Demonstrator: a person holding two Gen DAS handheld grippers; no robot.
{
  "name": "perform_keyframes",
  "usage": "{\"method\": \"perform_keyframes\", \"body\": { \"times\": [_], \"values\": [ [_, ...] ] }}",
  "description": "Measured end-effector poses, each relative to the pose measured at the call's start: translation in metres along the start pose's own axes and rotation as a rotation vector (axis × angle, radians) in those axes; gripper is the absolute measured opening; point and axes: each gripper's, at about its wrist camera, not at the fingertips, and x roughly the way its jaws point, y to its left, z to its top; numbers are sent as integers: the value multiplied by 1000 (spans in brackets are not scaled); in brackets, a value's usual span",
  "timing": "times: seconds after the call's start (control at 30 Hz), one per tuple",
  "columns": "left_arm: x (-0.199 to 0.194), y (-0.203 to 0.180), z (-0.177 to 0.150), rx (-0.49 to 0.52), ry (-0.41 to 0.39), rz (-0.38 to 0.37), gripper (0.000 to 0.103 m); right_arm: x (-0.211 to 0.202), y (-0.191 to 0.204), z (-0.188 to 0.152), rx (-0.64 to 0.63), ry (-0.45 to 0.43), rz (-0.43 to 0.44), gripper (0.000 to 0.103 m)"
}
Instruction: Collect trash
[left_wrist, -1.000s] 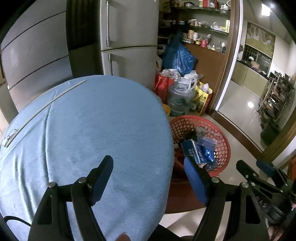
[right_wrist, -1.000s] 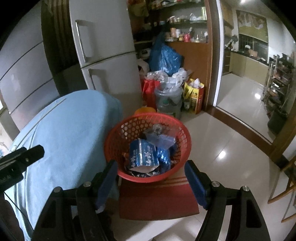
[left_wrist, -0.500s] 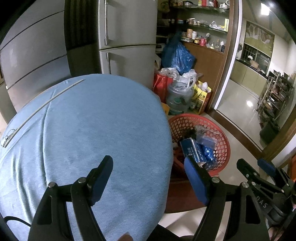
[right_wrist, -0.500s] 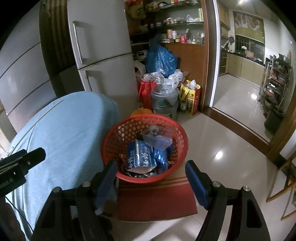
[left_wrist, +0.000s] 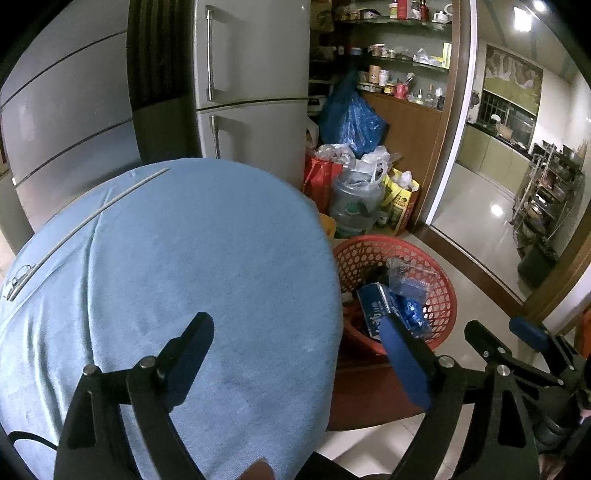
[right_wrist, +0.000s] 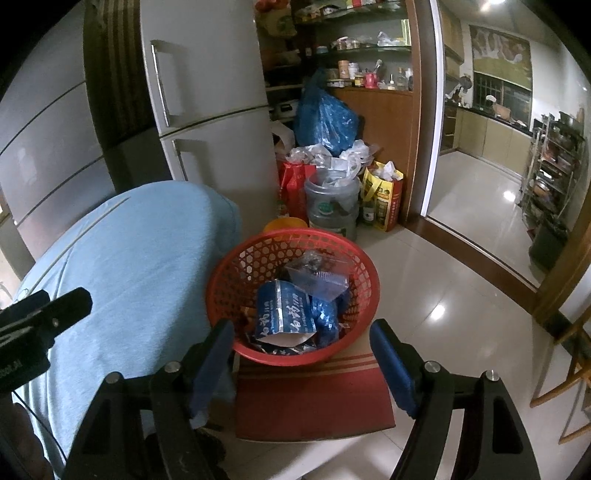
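A red mesh basket (right_wrist: 225, 280) sits on a red stool (right_wrist: 314, 398) beside the table; it also shows in the left wrist view (left_wrist: 439, 280). Inside lie a blue carton (right_wrist: 284, 314), a clear plastic bag (right_wrist: 317, 280) and blue wrappers (right_wrist: 325, 317). My right gripper (right_wrist: 301, 363) is open and empty, just short of the basket's near rim. My left gripper (left_wrist: 295, 354) is open and empty, above the near right edge of the blue-clothed table (left_wrist: 177, 266).
A grey fridge (right_wrist: 207, 110) stands behind the table. Bags, a blue sack (right_wrist: 325, 118) and a large water bottle (right_wrist: 332, 206) crowd the floor past the basket. A doorway (right_wrist: 480, 192) opens to the right onto shiny tile floor. A thin white rod (left_wrist: 88, 221) lies on the table's far left.
Both grippers have drifted slightly upward and back, so the basket sits a little lower in view. Both stay open and empty. Nothing in the basket has moved.
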Motion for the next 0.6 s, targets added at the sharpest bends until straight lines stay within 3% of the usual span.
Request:
{"method": "perform_keyframes", "body": {
  "times": [0.6],
  "values": [
    [-3, 1, -3, 3, -30, -14, 98, -3, 5, -1, -15, 4, 0, 79]
  ]
}}
